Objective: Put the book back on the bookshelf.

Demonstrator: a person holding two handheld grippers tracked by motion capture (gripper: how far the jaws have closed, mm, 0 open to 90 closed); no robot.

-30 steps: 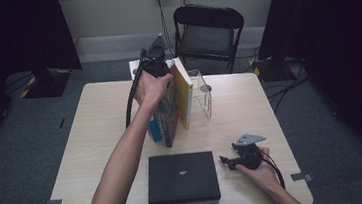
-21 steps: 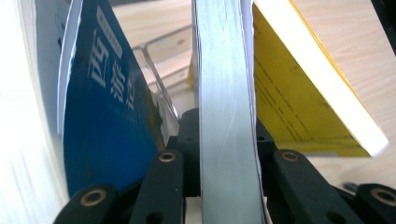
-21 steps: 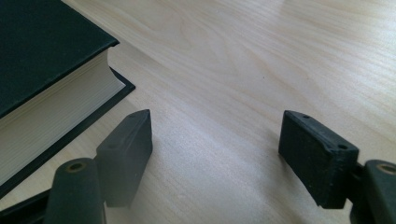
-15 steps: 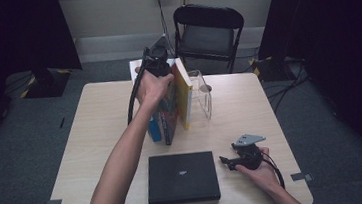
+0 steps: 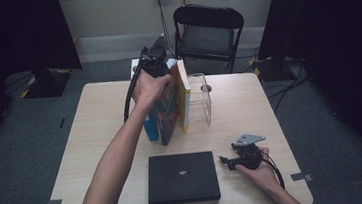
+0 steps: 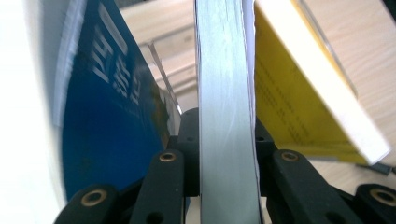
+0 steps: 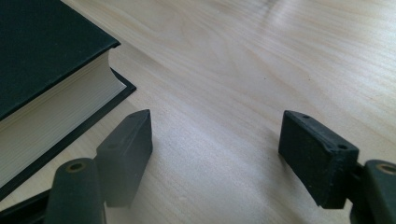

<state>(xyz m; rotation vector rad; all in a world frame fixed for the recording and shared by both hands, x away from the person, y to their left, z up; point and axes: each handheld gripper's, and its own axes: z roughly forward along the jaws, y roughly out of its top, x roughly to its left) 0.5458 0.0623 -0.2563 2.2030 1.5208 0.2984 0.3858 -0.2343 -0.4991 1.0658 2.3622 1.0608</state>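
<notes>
Shelving upright books: left gripper (image 5: 155, 70) fingers clenching the thin grey-edged book (image 6: 226, 116).
It is standing between blue book (image 6: 112, 112) and yellow book (image 6: 299, 102); right gripper (image 7: 215, 154) fingers are resting released beside the flat black hardback (image 5: 181, 177) on the pale wooden surface (image 5: 249, 105), likely next.

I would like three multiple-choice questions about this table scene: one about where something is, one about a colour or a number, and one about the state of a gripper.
1. Where does the black book lie?
A. flat on the table, near the person's edge
B. on the chair
C. inside the clear holder

2. What colour is the book on the right of the standing row?
A. red
B. yellow
C. green

3. How is the right gripper?
A. shut on the black book
B. shut on a pen
C. open, with nothing between its jaws

Answers:
1. A, the high view shows it flat at the near edge.
2. B, the yellow book stands beside the clear holder.
3. C, the right gripper view shows bare table between the spread jaws.
</notes>
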